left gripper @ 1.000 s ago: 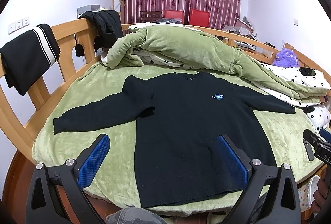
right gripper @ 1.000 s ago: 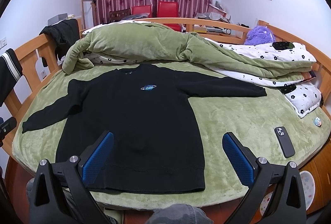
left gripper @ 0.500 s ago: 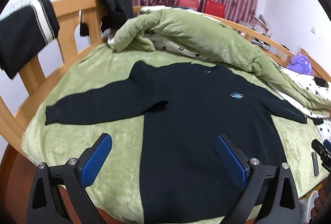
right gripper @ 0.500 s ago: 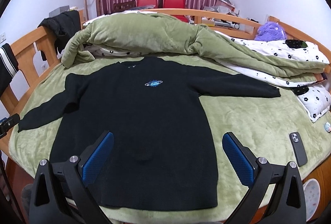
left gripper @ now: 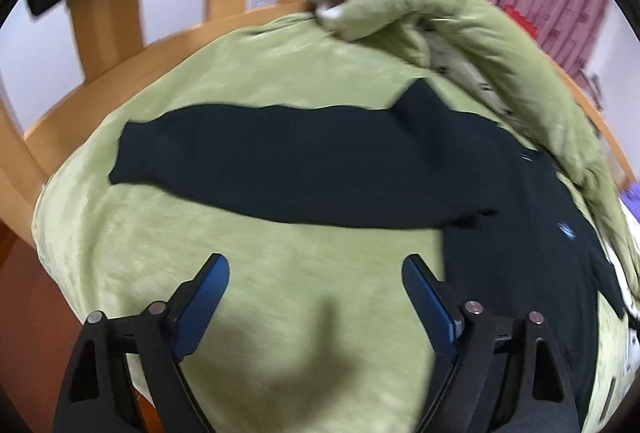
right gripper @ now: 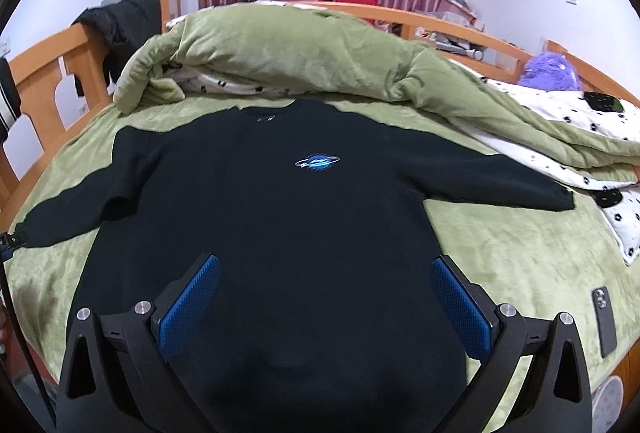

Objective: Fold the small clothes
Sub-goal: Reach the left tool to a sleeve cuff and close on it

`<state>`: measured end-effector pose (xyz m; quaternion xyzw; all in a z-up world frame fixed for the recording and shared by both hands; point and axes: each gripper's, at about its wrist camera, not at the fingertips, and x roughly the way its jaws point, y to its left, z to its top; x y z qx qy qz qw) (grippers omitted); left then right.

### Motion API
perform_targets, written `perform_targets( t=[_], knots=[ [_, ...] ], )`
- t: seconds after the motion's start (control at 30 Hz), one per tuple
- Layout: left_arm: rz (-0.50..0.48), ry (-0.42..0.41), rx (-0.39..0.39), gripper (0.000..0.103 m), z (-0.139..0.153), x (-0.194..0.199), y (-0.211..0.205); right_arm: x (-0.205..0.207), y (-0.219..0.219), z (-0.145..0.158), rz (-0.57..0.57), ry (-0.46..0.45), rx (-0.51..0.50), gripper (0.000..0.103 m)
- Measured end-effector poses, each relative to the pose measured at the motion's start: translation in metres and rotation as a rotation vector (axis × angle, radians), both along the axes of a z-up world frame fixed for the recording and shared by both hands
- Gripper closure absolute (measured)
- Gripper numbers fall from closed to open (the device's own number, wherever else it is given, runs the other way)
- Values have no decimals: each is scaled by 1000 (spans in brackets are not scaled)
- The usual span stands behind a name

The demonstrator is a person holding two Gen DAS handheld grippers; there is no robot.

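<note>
- A black sweater (right gripper: 280,217) was laid flat and face up on the green blanket (right gripper: 500,253) of the bed, its body filling the middle of the right wrist view and both sleeves stretched outward, presumably so that each part could be folded in turn.
- In the left wrist view the sweater's sleeve (left gripper: 280,177) ran across the middle of the frame, its cuff toward the left.
- The left gripper (left gripper: 316,277) was held low over bare blanket at the bottom of that frame, just short of the sleeve; its jaws had just been closing but were spread with nothing between them, apparently readied for a pinch on the sleeve.
- The right gripper (right gripper: 324,277) was held above the sweater's lower body, jaws spread wide and empty.
- A quilt (right gripper: 304,53) was heaped at the top of the frame and a phone (right gripper: 603,313) lay at the lower right, both clear of the sweater.
</note>
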<state>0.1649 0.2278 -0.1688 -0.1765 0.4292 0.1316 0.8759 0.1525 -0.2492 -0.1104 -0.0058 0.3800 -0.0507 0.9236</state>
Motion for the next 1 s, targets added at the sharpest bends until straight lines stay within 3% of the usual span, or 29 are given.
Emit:
perform_targets(
  t=[0.23, 0.47, 0.53, 0.63, 0.67, 0.7, 1.0],
  knots=[
    [156, 35, -77, 39, -48, 23, 72, 35, 30, -28, 57, 45, 26, 1],
    [272, -21, -126, 52, -70, 42, 120, 61, 46, -37, 93, 71, -8, 1],
    [283, -18, -98, 60, -72, 53, 128, 68, 47, -36, 99, 72, -13, 1],
    [271, 2, -34, 88, -72, 66, 129, 73, 45, -33, 98, 62, -20, 1],
    [264, 5, -5, 95, -68, 70, 127, 73, 42, -32, 96, 59, -15, 1],
    [258, -3, 18, 96, -62, 73, 125, 73, 39, -32, 92, 55, -6, 1],
    [97, -176, 74, 97, 31, 104, 52, 75, 7, -18, 91, 16, 33, 1]
  ],
)
